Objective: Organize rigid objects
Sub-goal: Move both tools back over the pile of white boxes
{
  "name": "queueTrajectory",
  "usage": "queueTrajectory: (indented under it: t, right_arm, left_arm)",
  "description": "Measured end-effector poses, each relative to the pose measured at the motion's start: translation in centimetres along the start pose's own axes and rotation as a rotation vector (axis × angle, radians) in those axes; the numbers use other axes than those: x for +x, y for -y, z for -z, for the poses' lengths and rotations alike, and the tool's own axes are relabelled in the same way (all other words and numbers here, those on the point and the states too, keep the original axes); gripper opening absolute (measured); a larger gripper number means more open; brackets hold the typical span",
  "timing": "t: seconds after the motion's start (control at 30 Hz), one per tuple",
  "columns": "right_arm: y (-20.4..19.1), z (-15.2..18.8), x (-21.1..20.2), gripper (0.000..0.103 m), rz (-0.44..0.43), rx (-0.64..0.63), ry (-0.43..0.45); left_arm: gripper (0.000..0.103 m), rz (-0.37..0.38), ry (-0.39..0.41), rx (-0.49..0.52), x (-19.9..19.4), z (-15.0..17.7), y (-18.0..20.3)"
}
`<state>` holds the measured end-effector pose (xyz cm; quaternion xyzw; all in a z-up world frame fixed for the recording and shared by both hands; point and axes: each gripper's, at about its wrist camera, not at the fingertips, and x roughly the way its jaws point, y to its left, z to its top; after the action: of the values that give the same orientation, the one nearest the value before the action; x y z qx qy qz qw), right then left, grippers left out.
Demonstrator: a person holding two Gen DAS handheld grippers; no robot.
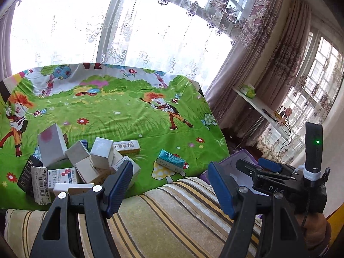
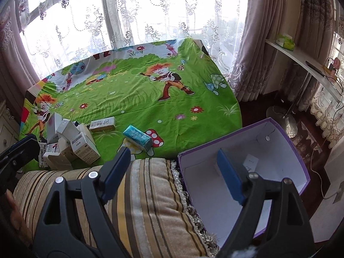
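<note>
A pile of several small white cartons [image 1: 86, 163] [image 2: 68, 144] lies at the near left of the green cartoon tablecloth [image 1: 129, 111] [image 2: 150, 94]. A teal box [image 1: 171, 160] [image 2: 137, 137] lies alone to the pile's right, and a long yellow-and-white box [image 1: 126, 146] [image 2: 102, 124] sits just behind the pile. My left gripper [image 1: 171, 185] hovers open over the striped cushion [image 1: 172, 215], holding nothing. My right gripper [image 2: 173, 172] is open and empty, its right finger over the purple box [image 2: 243, 133], which holds a small white carton [image 2: 250, 163].
The striped cushion [image 2: 150, 193] lies between me and the table. The purple box stands right of it, beyond the table's edge. A white shelf [image 2: 301, 60] with a green tissue pack [image 2: 284, 39] and cables runs along the right wall. Lace curtains hang behind the table.
</note>
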<state>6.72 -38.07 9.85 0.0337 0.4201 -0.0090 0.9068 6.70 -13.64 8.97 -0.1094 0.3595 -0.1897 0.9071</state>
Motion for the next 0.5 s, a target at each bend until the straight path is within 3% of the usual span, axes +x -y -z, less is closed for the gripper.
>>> queueTrajectory:
  t: [0.27,0.5]
  right_arm:
    - [-3.3,-0.7,1.0,0.085,-0.043,-0.056,-0.013]
    - [-6.3,-1.5,2.2,0.085,-0.085,-0.108,-0.03]
  left_arm:
    - [0.073,-0.099,0.004,-0.086,-1.2,0.0,-5.9]
    - [0.073,-0.166,-0.022,-0.103,-1.8,0.4,-9.5]
